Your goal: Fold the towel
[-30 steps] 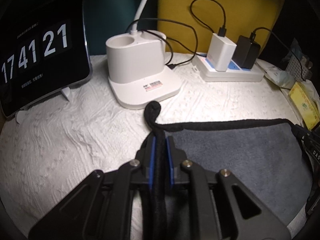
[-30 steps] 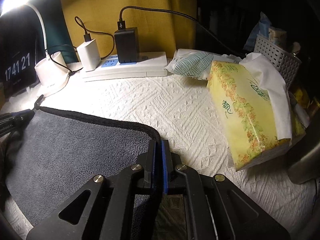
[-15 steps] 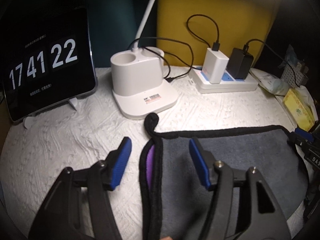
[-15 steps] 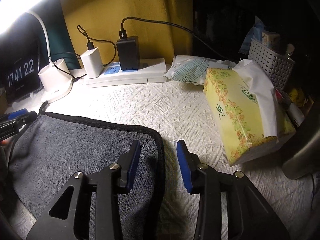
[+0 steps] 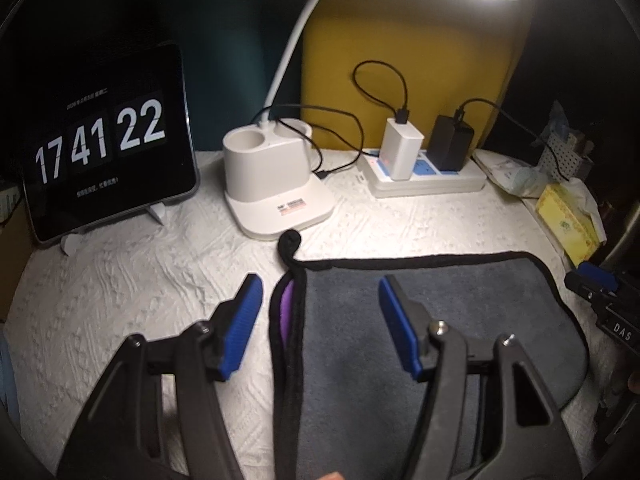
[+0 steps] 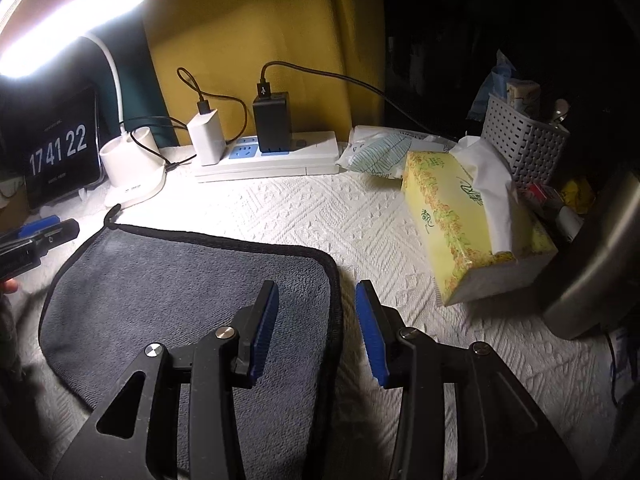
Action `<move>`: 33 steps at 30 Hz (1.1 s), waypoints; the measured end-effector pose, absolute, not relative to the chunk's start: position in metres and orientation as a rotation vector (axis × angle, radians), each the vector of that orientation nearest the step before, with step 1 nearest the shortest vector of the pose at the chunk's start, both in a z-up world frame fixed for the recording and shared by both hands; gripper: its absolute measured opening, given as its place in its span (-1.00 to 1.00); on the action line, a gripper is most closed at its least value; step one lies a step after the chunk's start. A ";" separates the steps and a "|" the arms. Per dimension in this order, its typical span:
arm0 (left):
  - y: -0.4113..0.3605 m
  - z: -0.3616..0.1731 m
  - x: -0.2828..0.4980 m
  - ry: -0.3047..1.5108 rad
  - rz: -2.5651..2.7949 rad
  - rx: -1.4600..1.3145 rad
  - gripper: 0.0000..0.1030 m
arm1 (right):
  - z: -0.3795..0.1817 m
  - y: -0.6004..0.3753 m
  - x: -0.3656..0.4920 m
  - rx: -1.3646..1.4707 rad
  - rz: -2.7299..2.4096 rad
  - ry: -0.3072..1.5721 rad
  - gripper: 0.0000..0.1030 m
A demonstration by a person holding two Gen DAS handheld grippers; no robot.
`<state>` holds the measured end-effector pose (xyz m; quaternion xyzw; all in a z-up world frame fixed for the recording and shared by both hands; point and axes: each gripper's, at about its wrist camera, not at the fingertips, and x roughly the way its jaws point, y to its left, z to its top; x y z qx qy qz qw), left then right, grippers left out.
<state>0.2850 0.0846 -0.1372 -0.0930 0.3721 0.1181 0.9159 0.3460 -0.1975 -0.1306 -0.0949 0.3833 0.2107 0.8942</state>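
Observation:
A grey towel (image 5: 440, 320) with black trim lies folded flat on the white textured cloth (image 5: 140, 280); a purple underside shows at its left edge. Its hanging loop (image 5: 289, 242) points toward the lamp base. My left gripper (image 5: 320, 300) is open and empty, raised above the towel's left edge. In the right wrist view the towel (image 6: 180, 288) lies the same way, and my right gripper (image 6: 316, 304) is open and empty above its right edge. Each gripper's blue tip shows at the border of the other's view.
At the back stand a tablet clock (image 5: 104, 144), a white lamp base (image 5: 276, 184) and a power strip (image 5: 424, 176) with two chargers. A yellow tissue box (image 6: 468, 224), a packet (image 6: 376, 152) and a grey basket (image 6: 524, 144) crowd the right side.
Both grippers were shut on the towel's edges a second ago. They have opened, let the towel go, and pulled up and back. The towel stays flat.

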 end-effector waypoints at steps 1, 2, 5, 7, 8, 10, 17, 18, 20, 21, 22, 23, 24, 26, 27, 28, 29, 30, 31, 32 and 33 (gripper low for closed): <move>0.084 -0.136 0.283 0.762 0.241 -0.192 0.20 | -0.129 -0.198 0.344 -0.196 0.437 0.792 -0.18; 0.083 -0.134 0.280 0.760 0.238 -0.193 0.21 | -0.127 -0.199 0.341 -0.197 0.437 0.789 -0.18; 0.079 -0.130 0.274 0.761 0.229 -0.199 0.21 | -0.122 -0.201 0.333 -0.197 0.437 0.780 -0.18; 0.076 -0.128 0.270 0.758 0.223 -0.200 0.21 | -0.119 -0.203 0.328 -0.195 0.437 0.776 -0.18; 0.074 -0.127 0.268 0.756 0.221 -0.200 0.21 | -0.117 -0.204 0.325 -0.194 0.437 0.772 -0.18; 0.071 -0.123 0.263 0.750 0.218 -0.200 0.21 | -0.115 -0.205 0.321 -0.193 0.436 0.768 -0.18; 0.064 -0.111 0.248 0.730 0.207 -0.199 0.21 | -0.108 -0.210 0.304 -0.192 0.436 0.756 -0.18; 0.063 -0.110 0.246 0.728 0.205 -0.199 0.21 | -0.107 -0.210 0.302 -0.193 0.436 0.755 -0.18; 0.061 -0.108 0.241 0.725 0.203 -0.200 0.21 | -0.105 -0.211 0.297 -0.192 0.437 0.752 -0.18; 0.060 -0.107 0.239 0.724 0.202 -0.199 0.21 | -0.104 -0.211 0.295 -0.192 0.438 0.750 -0.18; 0.059 -0.106 0.236 0.723 0.201 -0.198 0.21 | -0.103 -0.212 0.292 -0.192 0.439 0.748 -0.18; 0.058 -0.105 0.233 0.721 0.201 -0.199 0.21 | -0.102 -0.212 0.290 -0.191 0.439 0.746 -0.18; 0.057 -0.104 0.231 0.721 0.201 -0.200 0.21 | -0.101 -0.213 0.287 -0.190 0.439 0.744 -0.18; 0.056 -0.103 0.226 0.720 0.200 -0.202 0.21 | -0.100 -0.214 0.283 -0.189 0.440 0.741 -0.18; 0.055 -0.102 0.223 0.717 0.200 -0.204 0.21 | -0.099 -0.214 0.280 -0.189 0.440 0.738 -0.18; 0.055 -0.101 0.220 0.715 0.201 -0.205 0.21 | -0.098 -0.215 0.278 -0.189 0.441 0.737 -0.18; 0.054 -0.100 0.218 0.711 0.201 -0.207 0.21 | -0.097 -0.215 0.275 -0.190 0.442 0.734 -0.18; 0.054 -0.099 0.216 0.710 0.200 -0.207 0.21 | -0.096 -0.216 0.273 -0.190 0.443 0.732 -0.18; 0.053 -0.099 0.213 0.708 0.201 -0.207 0.21 | -0.095 -0.216 0.270 -0.189 0.444 0.729 -0.18; 0.052 -0.098 0.211 0.707 0.200 -0.206 0.21 | -0.094 -0.217 0.269 -0.189 0.444 0.727 -0.18; 0.050 -0.097 0.209 0.706 0.199 -0.207 0.21 | -0.093 -0.217 0.266 -0.188 0.444 0.724 -0.18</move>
